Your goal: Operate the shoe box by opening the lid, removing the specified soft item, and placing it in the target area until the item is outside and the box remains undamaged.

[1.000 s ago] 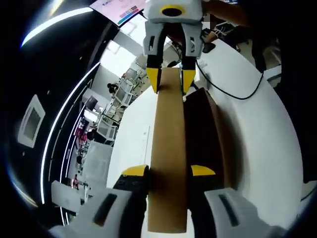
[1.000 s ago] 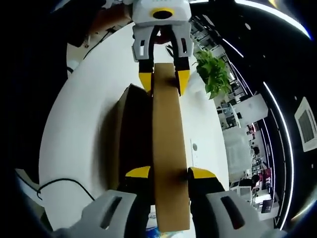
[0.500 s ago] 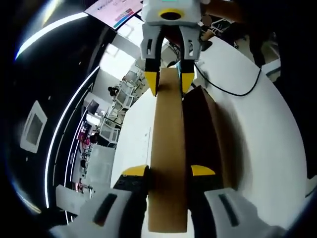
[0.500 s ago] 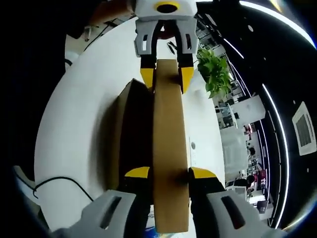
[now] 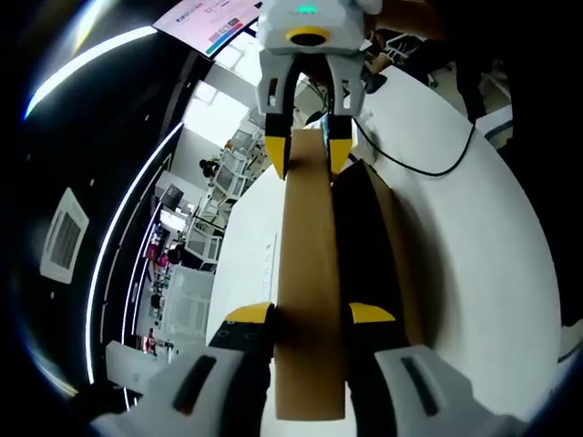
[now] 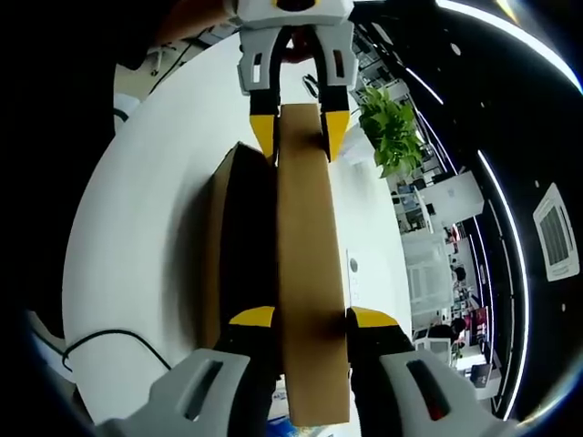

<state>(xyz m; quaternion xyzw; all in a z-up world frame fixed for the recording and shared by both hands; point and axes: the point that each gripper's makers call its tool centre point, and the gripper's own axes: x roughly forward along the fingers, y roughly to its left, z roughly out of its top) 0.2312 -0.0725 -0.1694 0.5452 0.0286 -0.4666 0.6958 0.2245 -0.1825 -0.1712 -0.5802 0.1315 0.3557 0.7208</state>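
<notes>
The cardboard lid [image 5: 310,273] is lifted clear of the open shoe box [image 5: 369,246], which sits on the white table [image 5: 474,255] just beside it. The left gripper [image 5: 310,314] pinches one end of the lid and the right gripper [image 6: 310,317] pinches the opposite end. Judging by this, opening is nearly done; the lid must be set aside, and the soft item, hidden in the dark interior, is not yet removed
</notes>
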